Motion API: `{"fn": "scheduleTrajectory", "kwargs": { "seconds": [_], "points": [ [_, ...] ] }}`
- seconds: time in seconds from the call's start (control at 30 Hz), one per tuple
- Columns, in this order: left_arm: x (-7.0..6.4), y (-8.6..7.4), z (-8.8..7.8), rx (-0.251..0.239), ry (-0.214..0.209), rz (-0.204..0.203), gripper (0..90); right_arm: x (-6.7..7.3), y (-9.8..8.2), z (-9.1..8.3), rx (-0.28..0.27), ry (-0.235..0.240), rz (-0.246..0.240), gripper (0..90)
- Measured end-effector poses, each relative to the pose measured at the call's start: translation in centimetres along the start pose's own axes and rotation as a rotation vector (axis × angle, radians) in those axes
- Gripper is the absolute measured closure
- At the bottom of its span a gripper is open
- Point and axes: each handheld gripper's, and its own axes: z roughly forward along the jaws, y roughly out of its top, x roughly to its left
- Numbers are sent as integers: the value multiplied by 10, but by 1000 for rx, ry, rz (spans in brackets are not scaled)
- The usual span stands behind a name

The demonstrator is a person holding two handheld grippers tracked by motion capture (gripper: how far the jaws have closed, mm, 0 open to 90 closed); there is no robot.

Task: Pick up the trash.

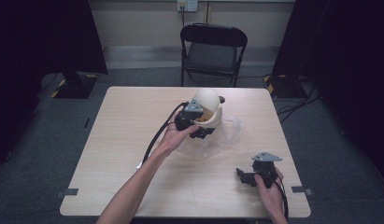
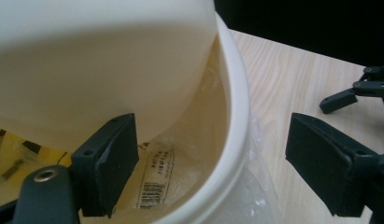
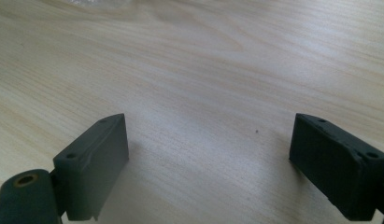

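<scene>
Right gripper (image 1: 249, 178) sits nearest, at the near right of the table (image 1: 124, 140), held low in the person's right hand (image 1: 270, 192). Its jaws stand wide apart with nothing between them; the right gripper view looks along them at bare wood grain, and a scrap of clear plastic shows at the far edge.

Left forearm reaches from the near edge toward the table's middle. Left hand (image 1: 173, 135) carries the left gripper (image 1: 201, 125), cable trailing back toward the near left.

Left gripper's jaws are apart and straddle the rim of a cream bowl (image 2: 234, 112): one jaw inside, the other outside over the table. In the left gripper view a clear gap shows between the outer jaw and the rim; the pads do not press on it. A domed cream lid (image 2: 96, 60) stands tilted over the bowl, its edge down inside the rim. A clear packet (image 2: 157, 179) with a printed label and barcode lies inside the bowl, beside the inner jaw.

Bowl sits near the table's centre, slightly to the far side, on a crumpled clear bag (image 1: 231, 133) that spreads to its right.

Beyond the table: a black folding chair (image 1: 213, 51) against the wall.
</scene>
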Motion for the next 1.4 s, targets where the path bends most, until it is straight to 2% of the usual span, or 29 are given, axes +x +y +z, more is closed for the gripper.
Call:
{"fn": "scheduleTrajectory", "kwargs": {
  "seconds": [0.1,0.13,0.27,0.37,0.4,0.47,0.63,0.7,0.8,0.9,0.97,1.0,1.03,1.17,1.27,1.4],
  "points": [
    [0,0,1,10,9,20,175,0,0,0,0,0,0,107],
    [1,0,-1,-2,9,8,183,0,0,0,0,0,0,108],
    [0,-1,-8,-24,15,7,180,0,0,0,-2,-1,-1,109],
    [1,-3,-19,-48,21,-1,180,0,0,0,-2,-1,-1,109],
    [2,-6,-29,-64,20,1,189,0,0,0,-2,-1,0,109],
    [3,-7,-34,-74,21,-3,191,0,0,0,-2,-2,0,109],
    [3,-12,-62,-119,49,-9,179,0,0,0,0,0,0,108],
    [6,-17,-71,-100,62,-8,179,0,0,0,0,0,0,108],
    [8,-28,-83,-82,82,-19,180,0,0,0,0,0,0,108],
    [10,-43,-94,-71,82,-42,179,0,0,0,-1,0,0,108],
    [11,-55,-103,-76,81,-67,179,0,0,0,0,0,0,108],
    [10,-68,-110,-75,93,-82,179,0,0,0,0,0,0,108],
    [10,-68,-110,-75,93,-82,179,0,0,0,0,0,0,108],
    [10,-93,-124,-56,114,-113,178,0,0,0,-1,0,0,108],
    [12,-112,-135,-51,110,-156,176,0,0,0,-1,0,0,108],
    [12,-122,-142,-19,140,-159,175,0,0,0,-1,0,0,108]
  ]
}}
